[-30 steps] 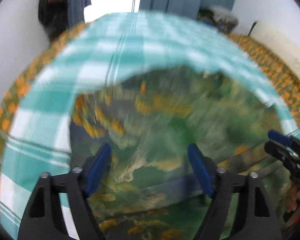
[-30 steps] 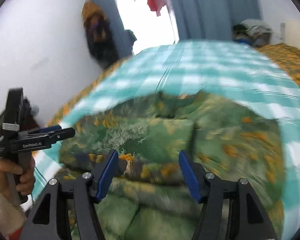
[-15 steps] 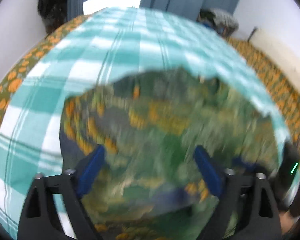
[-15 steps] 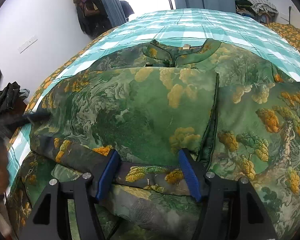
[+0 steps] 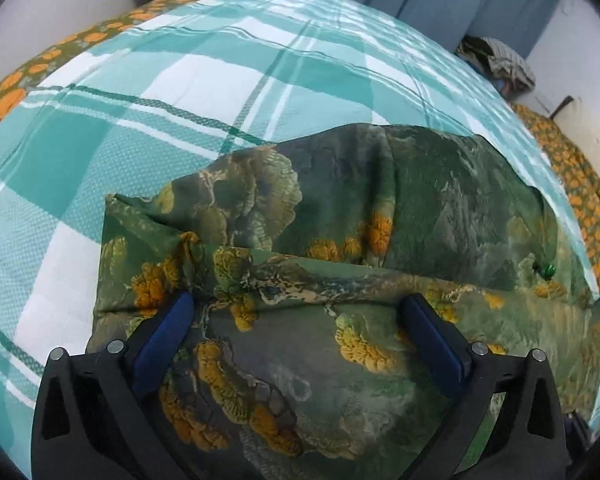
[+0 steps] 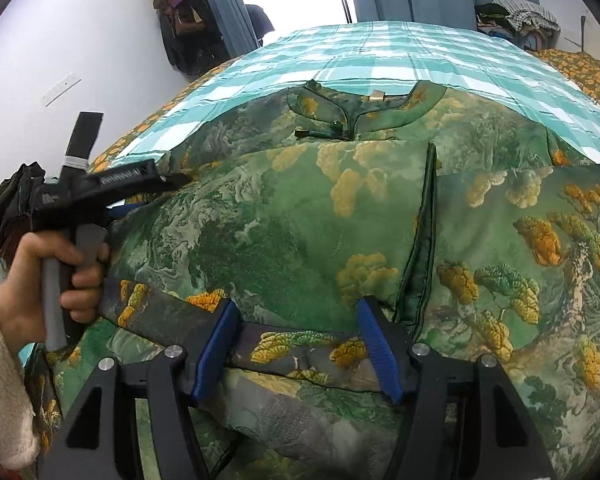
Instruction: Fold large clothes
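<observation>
The large green silk-like garment printed with orange trees (image 6: 300, 216) lies on the teal-and-white checked bedsheet (image 5: 180, 92), a panel already folded across it so the stand-up collar (image 6: 364, 108) stays beyond the right gripper (image 6: 296, 340). Both the right gripper and the left gripper (image 5: 296, 320) have their jaws apart, grasping nothing (fabric merely lies between the blue pads). Compared with half a second ago, the left gripper's view has sharpened and sits lower over the garment's left edge.
</observation>
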A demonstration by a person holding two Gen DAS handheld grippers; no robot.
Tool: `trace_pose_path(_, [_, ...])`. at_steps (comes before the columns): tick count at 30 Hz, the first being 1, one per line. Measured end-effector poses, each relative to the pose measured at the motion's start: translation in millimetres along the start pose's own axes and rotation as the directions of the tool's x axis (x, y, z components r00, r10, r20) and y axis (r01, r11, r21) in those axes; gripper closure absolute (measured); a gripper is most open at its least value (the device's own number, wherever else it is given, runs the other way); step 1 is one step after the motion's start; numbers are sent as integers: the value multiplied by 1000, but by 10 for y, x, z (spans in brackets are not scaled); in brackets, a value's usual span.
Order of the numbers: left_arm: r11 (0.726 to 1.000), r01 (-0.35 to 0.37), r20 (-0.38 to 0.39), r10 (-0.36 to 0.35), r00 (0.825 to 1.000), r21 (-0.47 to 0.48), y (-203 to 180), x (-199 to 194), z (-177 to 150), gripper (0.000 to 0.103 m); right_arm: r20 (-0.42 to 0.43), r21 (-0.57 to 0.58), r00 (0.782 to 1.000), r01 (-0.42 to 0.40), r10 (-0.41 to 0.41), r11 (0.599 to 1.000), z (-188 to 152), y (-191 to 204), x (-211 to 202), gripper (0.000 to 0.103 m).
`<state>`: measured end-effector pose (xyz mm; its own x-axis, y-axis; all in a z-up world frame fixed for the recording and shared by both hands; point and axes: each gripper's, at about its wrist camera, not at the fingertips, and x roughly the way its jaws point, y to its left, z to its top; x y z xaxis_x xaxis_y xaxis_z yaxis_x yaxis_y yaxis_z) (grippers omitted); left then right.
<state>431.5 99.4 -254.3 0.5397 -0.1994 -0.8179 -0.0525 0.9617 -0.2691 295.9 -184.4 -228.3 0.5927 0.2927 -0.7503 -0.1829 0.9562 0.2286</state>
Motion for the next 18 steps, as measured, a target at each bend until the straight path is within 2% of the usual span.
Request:
trace_pose_path(5, [1000, 2, 10, -2, 1000, 24, -17, -95, -24, 1, 1, -10, 1000, 13, -13, 1000, -9, 21, 3, 39])
trace_pose_path(9, [994, -52, -13, 53, 998, 93, -114, -461, -167, 1, -5, -10, 1000, 15, -15, 1000, 0, 18, -1, 39])
trace_pose_path(11, [989, -35, 5, 35, 999, 145, -169, -788, -353, 1, -3, -4, 1000, 6, -6, 1000, 4, 10, -62, 39])
trace_pose_path(13, [984, 17, -3, -17, 1000, 180, -216, -1173, -635, 1, 8, 4, 1000, -1, 1, 1000, 5, 30, -267, 39])
trace_pose_path(16, [969, 79, -60, -67, 996, 235, -285, -1575, -1155, 1, 39, 18, 995, -95, 94, 995, -186, 35, -789, 39])
trace_pose_path(18, [952, 89, -106, -60, 993, 292, -356, -1712, -1526, 1, 21, 13, 995, -98, 97, 995, -460, 6, -1107, 39])
